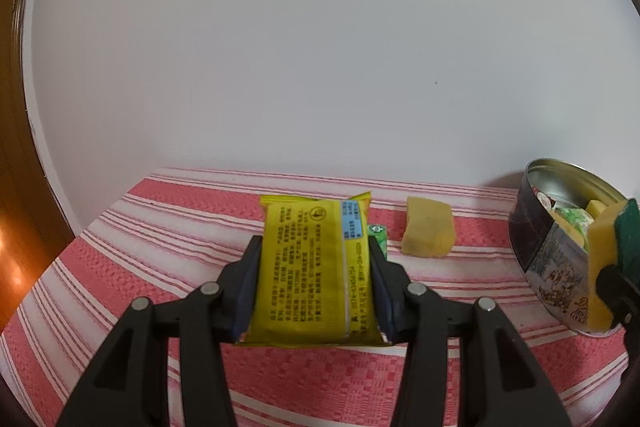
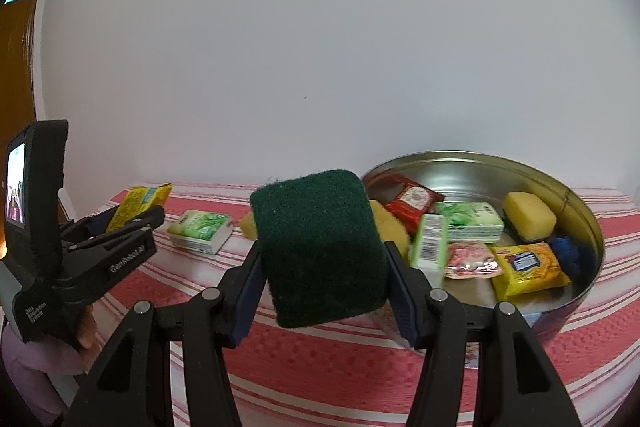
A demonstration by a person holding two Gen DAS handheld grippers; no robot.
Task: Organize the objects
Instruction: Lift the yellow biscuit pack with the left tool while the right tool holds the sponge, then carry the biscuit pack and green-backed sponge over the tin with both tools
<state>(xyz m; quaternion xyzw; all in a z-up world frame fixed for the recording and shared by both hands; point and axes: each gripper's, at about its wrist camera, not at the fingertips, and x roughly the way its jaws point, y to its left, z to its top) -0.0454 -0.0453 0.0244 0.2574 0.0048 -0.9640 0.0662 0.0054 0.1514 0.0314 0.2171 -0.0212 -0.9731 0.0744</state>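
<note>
The left gripper point(image 1: 316, 267) is closed on a yellow packet point(image 1: 312, 267) and holds it above the striped cloth point(image 1: 160, 227), near the cloth's back edge. The right gripper point(image 2: 322, 267) grips a sponge point(image 2: 320, 247), green side up, just beside the near rim of the round tin point(image 2: 580, 211). The tin stands toward the cloth's right side and already holds several packets. A green tissue pack point(image 2: 200, 229) and a yellow sponge point(image 1: 428, 227) lie on the cloth between packet and tin.

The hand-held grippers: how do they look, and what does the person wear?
Each hand-held gripper is black plastic, with silver rivets and dark blue pads. The left one carries white lettering and a small lit screen. The person wears a pink sleeve.
</note>
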